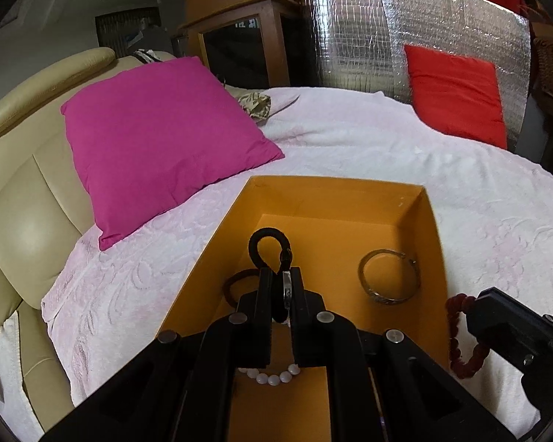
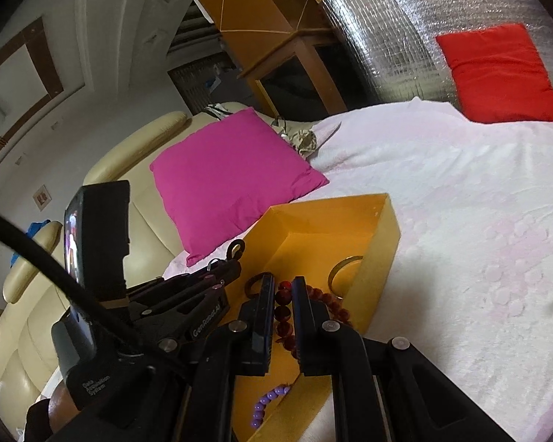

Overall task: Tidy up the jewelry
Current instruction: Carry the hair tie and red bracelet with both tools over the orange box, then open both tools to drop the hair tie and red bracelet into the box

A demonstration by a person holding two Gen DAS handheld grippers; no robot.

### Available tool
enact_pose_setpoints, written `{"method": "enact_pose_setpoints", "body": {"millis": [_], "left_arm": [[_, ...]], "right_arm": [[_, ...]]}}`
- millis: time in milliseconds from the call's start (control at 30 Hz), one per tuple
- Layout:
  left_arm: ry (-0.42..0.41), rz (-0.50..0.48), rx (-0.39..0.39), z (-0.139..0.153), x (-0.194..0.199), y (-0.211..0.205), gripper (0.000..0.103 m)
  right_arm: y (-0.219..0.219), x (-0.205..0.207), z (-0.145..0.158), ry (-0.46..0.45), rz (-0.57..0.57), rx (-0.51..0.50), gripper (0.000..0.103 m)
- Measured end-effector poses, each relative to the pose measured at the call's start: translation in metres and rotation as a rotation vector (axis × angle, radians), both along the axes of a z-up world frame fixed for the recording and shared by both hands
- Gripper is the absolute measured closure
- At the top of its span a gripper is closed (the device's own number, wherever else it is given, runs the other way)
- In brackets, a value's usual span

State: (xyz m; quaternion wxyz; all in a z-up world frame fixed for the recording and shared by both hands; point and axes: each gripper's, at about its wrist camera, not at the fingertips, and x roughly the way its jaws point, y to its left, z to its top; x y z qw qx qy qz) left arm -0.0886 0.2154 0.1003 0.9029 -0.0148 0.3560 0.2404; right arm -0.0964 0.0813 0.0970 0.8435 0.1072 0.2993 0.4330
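An open orange box (image 1: 335, 199) lies on a pale pink blanket; it also shows in the right wrist view (image 2: 383, 258). My left gripper (image 1: 279, 276) is shut on a black cord bracelet (image 1: 265, 243) with a metal clasp, held over the box. In the box lie a metal bangle (image 1: 389, 276), a dark ring-shaped band (image 1: 236, 283) and a white bead bracelet (image 1: 272, 377). My right gripper (image 2: 279, 287) is shut on a red bead bracelet (image 2: 287, 309) at the box's right wall; it shows in the left wrist view (image 1: 461, 335) too. Purple beads (image 2: 265, 403) lie in the box.
A magenta cushion (image 1: 166, 140) rests on the blanket's left side against a cream leather sofa (image 1: 22, 221). A red cushion (image 1: 457, 92) leans on a silver foil panel (image 1: 368, 29) at the back. A wooden cabinet (image 1: 239, 29) stands behind.
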Motion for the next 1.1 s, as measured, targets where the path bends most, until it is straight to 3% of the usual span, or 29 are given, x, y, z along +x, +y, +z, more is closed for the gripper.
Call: {"method": "enact_pose_setpoints", "body": {"millis": [433, 500, 633, 700, 767, 833, 900, 933, 967, 1100], "left_arm": [[0.054, 0.052, -0.002, -0.015, 0.016, 0.016, 0.093], [0.053, 0.057, -0.008, -0.015, 0.015, 0.019, 0.09], [0.039, 0.074, -0.004, -0.01, 0.011, 0.019, 0.05], [0.013, 0.066, 0.007, -0.004, 0.006, 0.015, 0.047], [-0.007, 0.056, 0.017, 0.002, 0.002, 0.011, 0.035], [-0.029, 0.047, 0.02, 0.008, -0.006, 0.005, 0.031], [-0.041, 0.036, 0.019, 0.015, -0.013, 0.0, 0.031], [-0.041, 0.033, 0.022, 0.02, -0.02, -0.003, 0.029], [-0.042, 0.036, 0.026, 0.023, -0.025, -0.005, 0.028], [-0.06, 0.046, 0.07, 0.042, -0.066, -0.017, 0.019]], "right_arm": [[0.016, -0.002, -0.013, 0.026, 0.049, -0.034, 0.093], [0.017, -0.003, -0.014, 0.026, 0.059, -0.037, 0.092], [0.017, -0.001, -0.017, 0.066, 0.07, -0.03, 0.09], [0.016, 0.002, -0.018, 0.085, 0.071, -0.034, 0.088], [0.014, 0.001, -0.018, 0.074, 0.055, -0.043, 0.086], [0.013, 0.001, -0.015, 0.071, 0.051, -0.059, 0.082], [0.009, -0.005, -0.011, 0.043, 0.037, -0.08, 0.072], [0.006, -0.009, -0.009, 0.025, 0.029, -0.092, 0.059], [0.003, -0.016, -0.006, -0.003, 0.02, -0.103, 0.053], [-0.007, -0.041, 0.009, -0.097, -0.005, -0.151, 0.053]]}}
